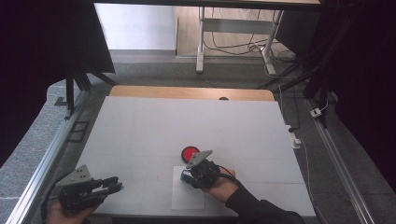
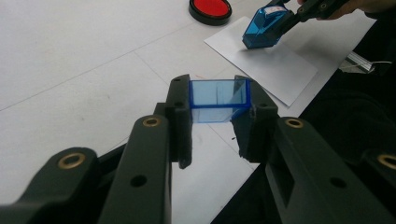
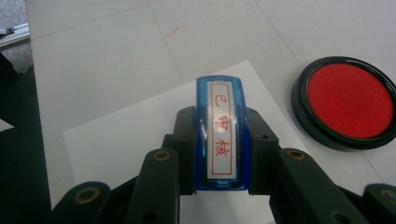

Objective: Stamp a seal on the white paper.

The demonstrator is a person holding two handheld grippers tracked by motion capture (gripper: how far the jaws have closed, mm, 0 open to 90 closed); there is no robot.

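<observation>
We are in a lab or test room rigged for recording, not a home. Our desk [image 1: 140, 91] is a wooden top covered with white board, and it stands between aluminium rails [image 1: 39, 170] bolted along both sides. Black curtains [image 1: 42, 42] hang left and right and close off the space. The floor [image 1: 149, 70] is grey carpet. Behind the desk we see the white metal legs of another desk [image 1: 201, 42], with loose cables [image 1: 233, 46] trailing under it. A white power strip [image 1: 295, 137] and a plug [image 1: 317, 112] lie on the floor by the right rail, with more cable running along it.
</observation>
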